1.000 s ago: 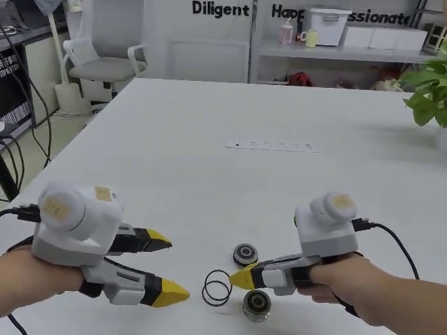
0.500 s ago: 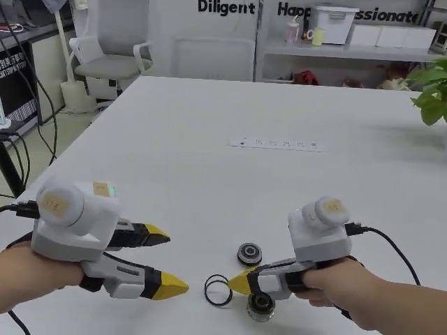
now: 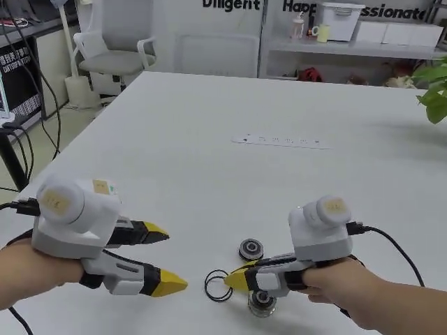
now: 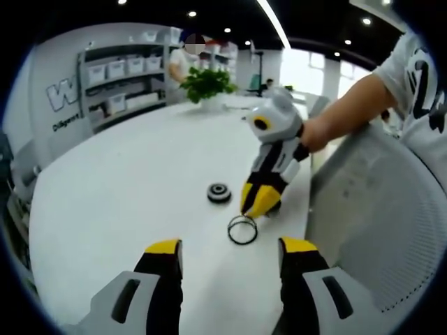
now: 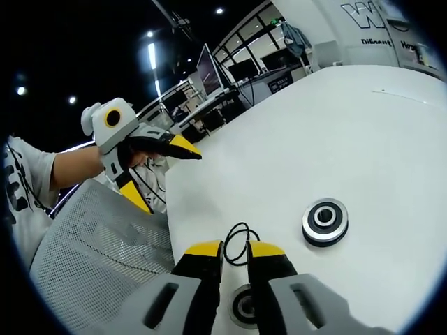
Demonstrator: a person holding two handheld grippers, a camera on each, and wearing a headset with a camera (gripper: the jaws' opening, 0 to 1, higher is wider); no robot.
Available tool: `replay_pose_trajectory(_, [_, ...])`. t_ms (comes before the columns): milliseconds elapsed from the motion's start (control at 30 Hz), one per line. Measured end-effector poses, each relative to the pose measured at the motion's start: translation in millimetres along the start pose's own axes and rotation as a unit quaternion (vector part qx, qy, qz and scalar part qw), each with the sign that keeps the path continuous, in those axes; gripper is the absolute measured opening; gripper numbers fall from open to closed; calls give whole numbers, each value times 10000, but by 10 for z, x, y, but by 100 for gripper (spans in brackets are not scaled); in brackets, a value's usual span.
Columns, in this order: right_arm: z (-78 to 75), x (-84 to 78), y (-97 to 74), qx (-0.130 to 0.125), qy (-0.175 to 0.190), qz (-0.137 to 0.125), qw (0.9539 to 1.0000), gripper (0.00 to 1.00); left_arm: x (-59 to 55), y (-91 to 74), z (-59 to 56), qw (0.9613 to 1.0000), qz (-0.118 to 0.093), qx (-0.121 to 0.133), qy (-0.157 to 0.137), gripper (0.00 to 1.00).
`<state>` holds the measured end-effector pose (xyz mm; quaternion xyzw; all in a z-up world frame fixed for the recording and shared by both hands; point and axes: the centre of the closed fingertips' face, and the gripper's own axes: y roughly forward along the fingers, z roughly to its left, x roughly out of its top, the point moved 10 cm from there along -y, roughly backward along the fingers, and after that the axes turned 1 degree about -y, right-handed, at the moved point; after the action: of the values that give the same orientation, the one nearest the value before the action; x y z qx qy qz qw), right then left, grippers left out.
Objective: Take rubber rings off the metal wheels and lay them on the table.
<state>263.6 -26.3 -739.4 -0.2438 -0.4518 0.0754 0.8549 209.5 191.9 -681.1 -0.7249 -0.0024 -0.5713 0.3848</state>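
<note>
Two thin black rubber rings (image 3: pixel 218 286) (image 4: pixel 242 229) (image 5: pixel 241 236) lie overlapped on the white table (image 3: pixel 230 188). One metal wheel (image 3: pixel 250 249) (image 4: pixel 219 192) (image 5: pixel 325 222) sits just beyond them. A second wheel (image 3: pixel 262 302) (image 5: pixel 241 306) is partly hidden under my right gripper. My right gripper (image 3: pixel 234 279) (image 4: pixel 257 202) (image 5: pixel 235 251) is shut, its yellow tips at the rings' right edge; I cannot tell whether they pinch a ring. To the left of the rings my left gripper (image 3: pixel 166 257) (image 4: pixel 230 248) (image 5: pixel 164 167) is open and holds nothing.
A white power strip (image 3: pixel 279 141) lies mid-table. A green plant (image 3: pixel 436 94) stands at the right edge. Beyond the far end are an office chair (image 3: pixel 112 56) and shelves with boxes (image 3: pixel 342 24). A grey mesh chair back (image 4: pixel 370 209) sits near the table's front edge.
My right gripper has edged left, closer to the rings. Rings, wheels and left gripper have stayed put; the head camera has shifted slightly.
</note>
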Motion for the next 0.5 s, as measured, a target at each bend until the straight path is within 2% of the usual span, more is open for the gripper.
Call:
replay_pose_trajectory(300, [28, 28, -32, 51, -1, -82, 10000, 26, -7, -48, 58, 10000, -55, 71, -14, 56])
replay_pose_trajectory(500, [92, 94, -62, 136, -18, -265, 9996, 37, 0, -71, 58, 9999, -60, 88, -14, 56])
